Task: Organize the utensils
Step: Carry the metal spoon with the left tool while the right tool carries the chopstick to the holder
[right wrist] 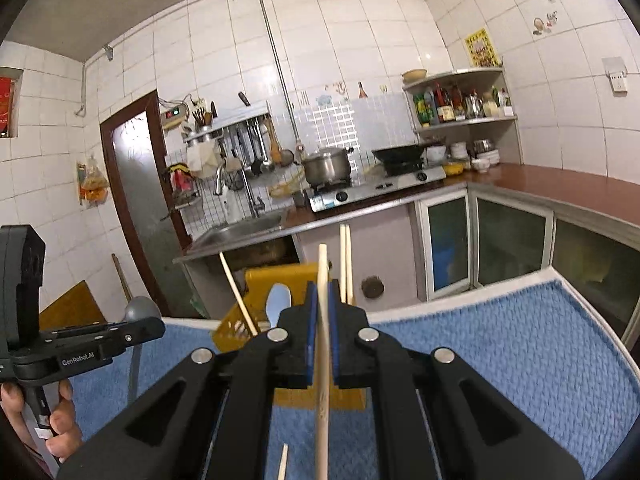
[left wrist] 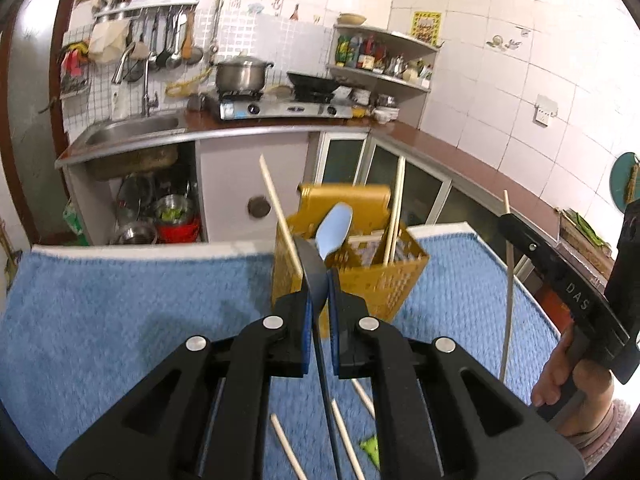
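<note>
The left claw (left wrist: pixel 320 276) is clamped on the dark handle of a spoon (left wrist: pixel 334 228) whose pale blue bowl points at a yellow basket (left wrist: pixel 372 280) holding chopsticks (left wrist: pixel 394 216). Loose chopsticks (left wrist: pixel 286 446) lie on the blue towel (left wrist: pixel 140 312). At the right edge, the right claw (left wrist: pixel 510 216) grips another chopstick (left wrist: pixel 509 292).

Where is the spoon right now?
The spoon is clamped in the left claw, raised over the blue mat, its bowl in front of the yellow utensil basket.
</note>
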A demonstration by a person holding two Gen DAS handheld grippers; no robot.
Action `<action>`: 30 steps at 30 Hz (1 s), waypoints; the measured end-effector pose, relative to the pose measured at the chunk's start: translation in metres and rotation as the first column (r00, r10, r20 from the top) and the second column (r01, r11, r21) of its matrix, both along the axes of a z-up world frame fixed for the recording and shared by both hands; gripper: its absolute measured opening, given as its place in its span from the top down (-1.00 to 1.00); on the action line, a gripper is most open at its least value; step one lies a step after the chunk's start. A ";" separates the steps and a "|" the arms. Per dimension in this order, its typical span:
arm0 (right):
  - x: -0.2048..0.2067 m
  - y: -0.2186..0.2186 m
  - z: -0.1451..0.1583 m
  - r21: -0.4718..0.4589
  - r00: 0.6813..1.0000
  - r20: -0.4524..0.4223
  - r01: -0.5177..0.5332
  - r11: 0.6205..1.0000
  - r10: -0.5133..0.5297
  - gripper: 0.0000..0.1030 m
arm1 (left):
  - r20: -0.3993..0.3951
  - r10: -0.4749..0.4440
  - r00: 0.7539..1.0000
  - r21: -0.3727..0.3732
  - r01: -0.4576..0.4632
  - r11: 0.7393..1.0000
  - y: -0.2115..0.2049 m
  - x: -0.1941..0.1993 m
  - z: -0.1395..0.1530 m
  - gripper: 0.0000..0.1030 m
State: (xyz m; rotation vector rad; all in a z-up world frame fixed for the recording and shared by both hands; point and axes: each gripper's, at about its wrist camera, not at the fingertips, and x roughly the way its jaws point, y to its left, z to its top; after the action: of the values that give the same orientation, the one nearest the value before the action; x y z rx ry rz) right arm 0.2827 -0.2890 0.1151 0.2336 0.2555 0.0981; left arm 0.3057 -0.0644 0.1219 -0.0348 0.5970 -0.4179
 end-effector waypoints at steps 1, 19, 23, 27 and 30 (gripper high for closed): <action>0.002 0.000 0.004 -0.001 1.000 0.016 0.003 1.000 -0.002 0.89 | 0.014 0.000 1.000 0.002 0.000 1.000 -0.003 0.003 0.005 0.89; 0.053 0.004 0.054 0.062 0.925 0.365 0.092 0.994 -0.109 0.89 | 0.315 0.035 0.948 -0.108 -0.001 0.994 -0.028 0.051 0.056 0.89; 0.065 0.007 0.062 0.078 0.894 0.428 0.110 0.991 -0.133 0.89 | 0.394 0.054 0.918 -0.126 -0.005 0.992 -0.038 0.064 0.058 0.89; 0.080 0.013 0.059 0.068 0.889 0.440 0.110 0.992 -0.129 0.89 | 0.419 0.059 0.906 -0.134 -0.003 0.991 -0.046 0.080 0.046 0.89; 0.085 0.015 0.053 0.067 0.878 0.459 0.119 0.991 -0.137 0.89 | 0.425 0.063 0.903 -0.132 -0.007 0.991 -0.048 0.088 0.030 0.89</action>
State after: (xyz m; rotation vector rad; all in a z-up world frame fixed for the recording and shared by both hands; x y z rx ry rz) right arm 0.3678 -0.2744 0.1677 0.2563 -0.2408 0.0244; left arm 0.3938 -0.1125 0.1515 -0.0733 0.1327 -0.4120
